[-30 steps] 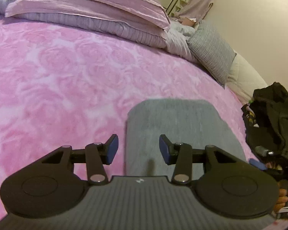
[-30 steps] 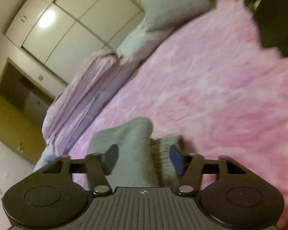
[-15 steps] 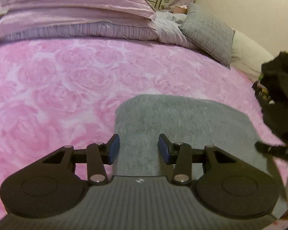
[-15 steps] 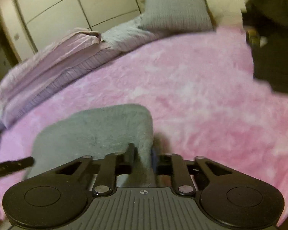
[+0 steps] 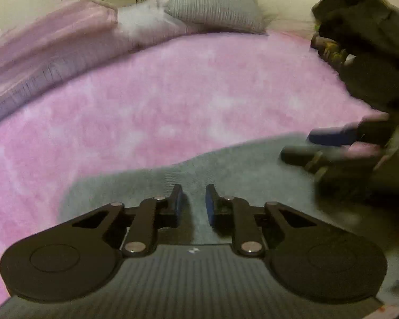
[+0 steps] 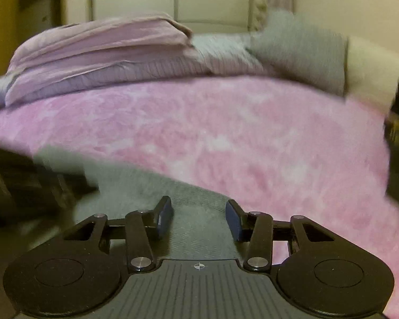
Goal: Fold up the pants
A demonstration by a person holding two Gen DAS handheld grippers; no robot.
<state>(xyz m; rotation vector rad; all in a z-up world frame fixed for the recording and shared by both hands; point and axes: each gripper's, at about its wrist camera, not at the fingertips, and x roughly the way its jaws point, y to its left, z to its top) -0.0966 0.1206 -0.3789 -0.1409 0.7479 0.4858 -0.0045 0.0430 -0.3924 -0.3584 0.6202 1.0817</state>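
**Hovering over the grey pants, both grippers empty**

Hanging low over the bed, the left gripper has its fingers parted by a narrow gap with nothing between them, only grey cloth showing beneath. The right gripper is spread wider, also gripping nothing. The grey pants lie flat on the pink blanket, right under and just ahead of both sets of fingertips, so the garment looks at least partly folded and let go.

Here's the danger: that plush blanket is soft, and a fingertip dipping too deep for the next pinch could snag pink pile along with the grey fabric and drag the whole fold askew. Closing on only the top layer would peel the stack open. And the two grippers sit close together; in the left view the right one shows as a dark smear off to the right, so a hasty reach could knock them together.

Motion blur softens everything. The pants' near edge is hidden under both gripper bodies, so I can't count layers or find the waistband. A dark heap beyond and right of the left gripper is cut off, its identity unclear. Grey pillow and lilac bedding wait far ahead.
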